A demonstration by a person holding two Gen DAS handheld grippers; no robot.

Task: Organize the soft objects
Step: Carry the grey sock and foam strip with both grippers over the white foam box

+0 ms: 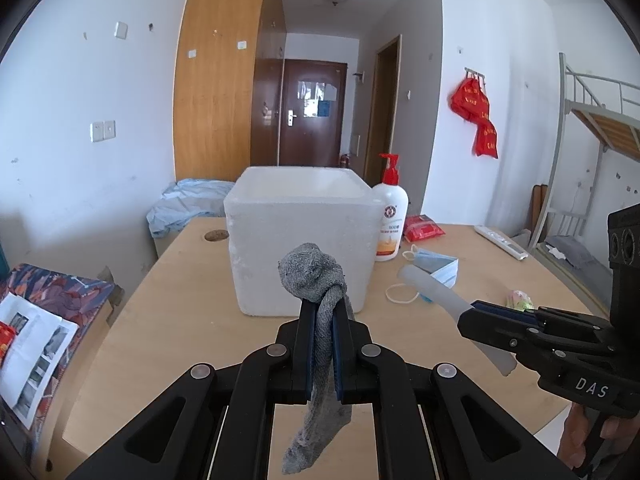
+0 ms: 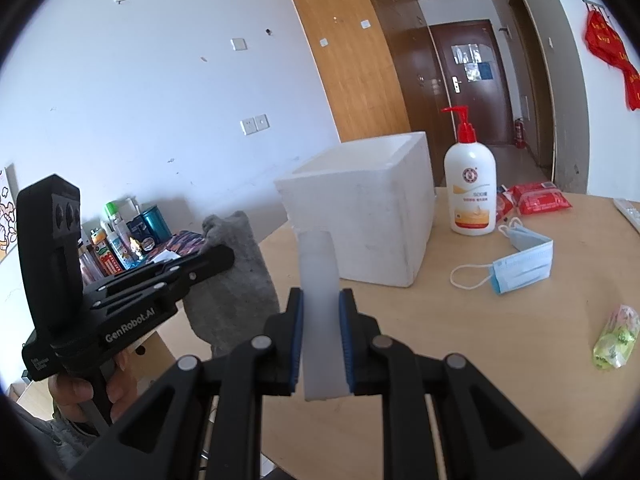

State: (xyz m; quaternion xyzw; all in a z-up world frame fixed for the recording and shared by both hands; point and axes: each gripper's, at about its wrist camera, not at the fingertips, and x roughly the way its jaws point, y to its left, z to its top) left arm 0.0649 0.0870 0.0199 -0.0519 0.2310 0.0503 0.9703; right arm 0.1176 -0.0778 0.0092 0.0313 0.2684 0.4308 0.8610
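foam box mid-table, open top | pump bottle, blue mask just right of it | "GenRobot.AI", "DAS" on housings | left gripper clamps grey sock (knotted), right gripper clamps pale strip, both before box | bare table front-right

The white foam box's interior is hidden; the bottle's label is unreadable.

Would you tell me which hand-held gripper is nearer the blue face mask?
Right. The right hand-held gripper holds a translucent strip left of the blue face mask; the left hand-held gripper, clamping a grey sock, is farther left.
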